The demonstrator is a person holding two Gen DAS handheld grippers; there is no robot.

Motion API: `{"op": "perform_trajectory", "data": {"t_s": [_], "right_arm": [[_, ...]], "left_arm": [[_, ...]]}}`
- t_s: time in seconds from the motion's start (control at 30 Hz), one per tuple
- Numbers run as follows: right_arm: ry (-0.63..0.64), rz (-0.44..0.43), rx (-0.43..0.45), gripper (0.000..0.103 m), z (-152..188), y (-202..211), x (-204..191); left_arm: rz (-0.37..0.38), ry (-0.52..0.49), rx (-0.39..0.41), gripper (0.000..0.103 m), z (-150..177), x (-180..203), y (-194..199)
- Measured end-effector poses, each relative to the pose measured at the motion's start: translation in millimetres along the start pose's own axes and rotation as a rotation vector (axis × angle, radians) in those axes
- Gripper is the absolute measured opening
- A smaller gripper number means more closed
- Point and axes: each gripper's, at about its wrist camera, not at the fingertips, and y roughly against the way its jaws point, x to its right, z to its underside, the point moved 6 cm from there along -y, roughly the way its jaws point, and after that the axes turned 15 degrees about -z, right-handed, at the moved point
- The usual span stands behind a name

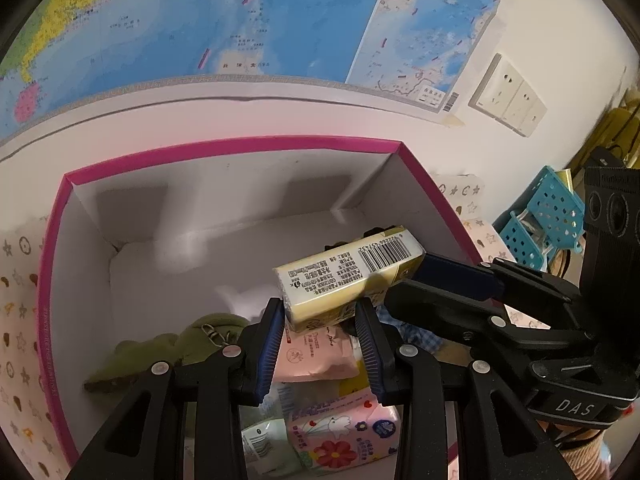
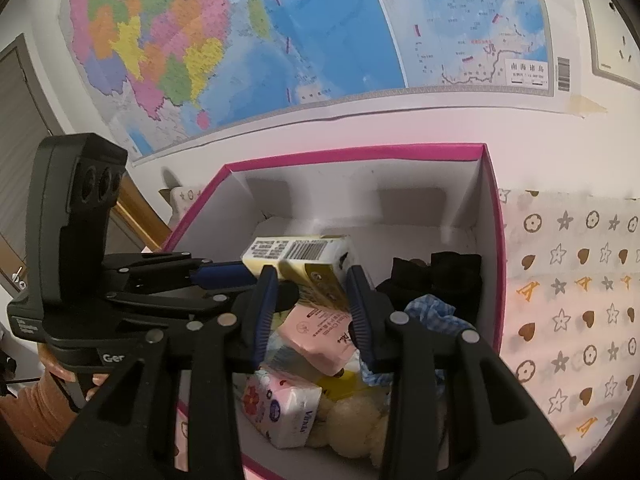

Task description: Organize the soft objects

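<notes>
We cannot read the small print on the yellow pack [image 1: 348,280], only see its barcode. The pink pack [image 1: 316,354] lies half under it and behind the left gripper's [image 1: 320,344] fingers, so its label is partly covered. The floral pack [image 1: 344,436] is cut by the arms of that gripper, and the pale green packet [image 1: 260,444] beside it is mostly hidden. The green plush [image 1: 168,352] shows only in part behind a finger. In the right view, the cream plush [image 2: 352,420] is blurred and shapeless, the black cloth [image 2: 436,276] shows no detail, and the blue checked cloth [image 2: 432,312] disappears behind the right gripper [image 2: 312,316]. The box's [image 2: 496,240] near wall is out of frame.
</notes>
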Motion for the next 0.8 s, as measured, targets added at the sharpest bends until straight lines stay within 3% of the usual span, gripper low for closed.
{"op": "perform_trajectory", "data": {"t_s": [0.7,0.8], "right_arm": [[-0.069,0.021,-0.017,0.041,-2,-15,11],[-0.077,0.021,-0.006,0.045,0,-12,11]], "left_arm": [[0.006,0.055,-0.089,0.036,-3,-10,-17],[0.012,0.072,-0.091,0.045,-3,-13,-18]]}}
